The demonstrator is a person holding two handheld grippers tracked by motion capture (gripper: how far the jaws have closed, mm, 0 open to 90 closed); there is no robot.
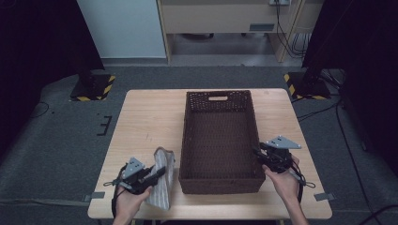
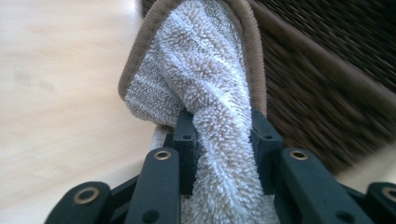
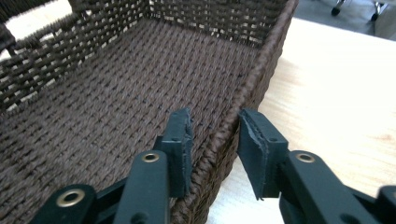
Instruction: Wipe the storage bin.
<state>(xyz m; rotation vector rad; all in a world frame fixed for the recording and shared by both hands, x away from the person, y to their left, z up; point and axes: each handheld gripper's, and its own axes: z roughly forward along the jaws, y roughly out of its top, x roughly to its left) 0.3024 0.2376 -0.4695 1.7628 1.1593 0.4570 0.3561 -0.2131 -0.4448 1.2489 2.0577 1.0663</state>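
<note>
Left gripper view: left tool (image 2: 223,154) pinches the soft, light towel (image 2: 205,79) mid-fold; right tool (image 3: 215,154) spread astride the stiff basket (image 3: 116,93) wall.

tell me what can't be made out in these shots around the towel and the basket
- Towel: its lower end is cut off by the bottom edge of the left gripper view, behind the left gripper.
- Basket: in the left gripper view its weave is blurred.
- Right gripper: whether its pads touch the basket wall is unclear.
</note>
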